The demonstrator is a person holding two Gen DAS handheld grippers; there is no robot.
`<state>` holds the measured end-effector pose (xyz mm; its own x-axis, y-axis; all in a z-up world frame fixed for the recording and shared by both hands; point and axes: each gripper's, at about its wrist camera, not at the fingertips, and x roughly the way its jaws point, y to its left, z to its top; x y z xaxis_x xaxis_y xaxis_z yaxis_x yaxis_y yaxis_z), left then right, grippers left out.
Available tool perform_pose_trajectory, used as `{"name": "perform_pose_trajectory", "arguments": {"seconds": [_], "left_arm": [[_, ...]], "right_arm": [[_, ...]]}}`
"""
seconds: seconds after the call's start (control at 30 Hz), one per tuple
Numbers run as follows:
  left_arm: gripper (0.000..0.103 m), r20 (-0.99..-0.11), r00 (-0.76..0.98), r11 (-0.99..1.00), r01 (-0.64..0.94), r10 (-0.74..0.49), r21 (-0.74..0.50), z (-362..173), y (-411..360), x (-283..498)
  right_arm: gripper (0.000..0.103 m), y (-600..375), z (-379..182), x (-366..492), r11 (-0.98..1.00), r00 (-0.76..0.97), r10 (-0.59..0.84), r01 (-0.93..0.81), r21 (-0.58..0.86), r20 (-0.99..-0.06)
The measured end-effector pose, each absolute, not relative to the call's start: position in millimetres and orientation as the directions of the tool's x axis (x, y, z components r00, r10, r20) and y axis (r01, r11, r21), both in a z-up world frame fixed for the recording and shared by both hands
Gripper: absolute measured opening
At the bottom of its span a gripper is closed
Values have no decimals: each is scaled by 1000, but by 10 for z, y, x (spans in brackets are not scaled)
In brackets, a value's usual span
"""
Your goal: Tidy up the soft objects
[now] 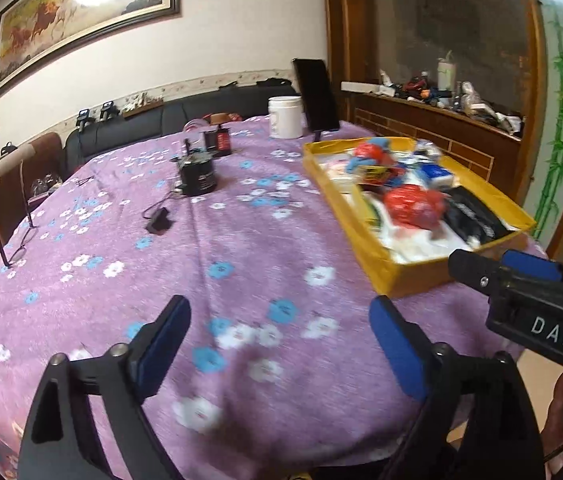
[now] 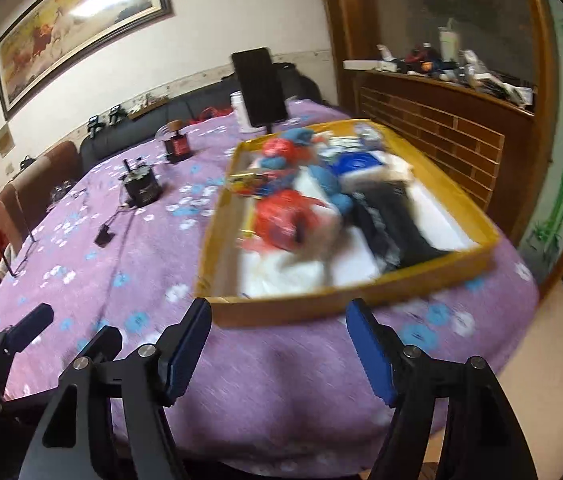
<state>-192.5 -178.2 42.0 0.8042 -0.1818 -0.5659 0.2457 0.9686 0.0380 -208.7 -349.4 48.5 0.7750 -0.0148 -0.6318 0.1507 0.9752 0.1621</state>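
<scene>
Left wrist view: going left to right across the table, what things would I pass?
Eyeglasses → small black plug → black cylinder → white jar → yellow tray of soft items → right gripper.

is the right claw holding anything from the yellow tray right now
No, the right claw is open and empty over the purple cloth, just short of the yellow tray.

Spread over the table, a purple flowered cloth [image 1: 241,240], bearing a black cylindrical device [image 1: 197,176] toward the far edge, a white jar [image 1: 285,117] and upright dark phone [image 1: 316,96] at the far right edge, eyeglasses [image 1: 21,240] near the left edge.
</scene>
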Motion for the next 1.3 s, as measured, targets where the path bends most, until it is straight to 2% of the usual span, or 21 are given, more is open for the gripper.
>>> {"name": "perform_pose_trajectory", "arguments": {"seconds": [0.07, 0.23, 0.3, 0.37, 0.5, 0.6, 0.87, 1.3], "left_arm": [[100, -565, 802, 962, 268, -192, 54, 388, -1896, -1997], [100, -540, 830, 937, 287, -141, 197, 346, -2144, -2038], [101, -533, 836, 935, 281, -128, 217, 335, -2160, -2030], [102, -534, 836, 935, 281, -128, 216, 326, -2138, -2023], [103, -553, 804, 933, 337, -218, 122, 333, -2039, -2012], [103, -578, 783, 933, 346, -229, 100, 329, -2036, -1990], [103, -588, 796, 930, 311, -144, 193, 282, -2148, -1991], [103, -574, 814, 930, 274, -89, 244, 279, -2150, -2015]], "right_arm": [[76, -3603, 462, -2150, 968, 779, -36, 183, 172, -626], [76, -3783, 415, -2120, 945, 788, -79, 254, 206, -610], [76, -3777, 402, -2077, 944, 787, -83, 258, 205, -611], [76, -3762, 388, -2050, 947, 785, -85, 255, 195, -614], [76, -3737, 375, -2050, 949, 781, -82, 251, 191, -619], [78, -3737, 396, -2081, 948, 788, -85, 252, 194, -609], [82, -3688, 428, -2095, 955, 803, -102, 243, 168, -587], [89, -3691, 434, -2093, 954, 803, -104, 247, 170, -586]]}}
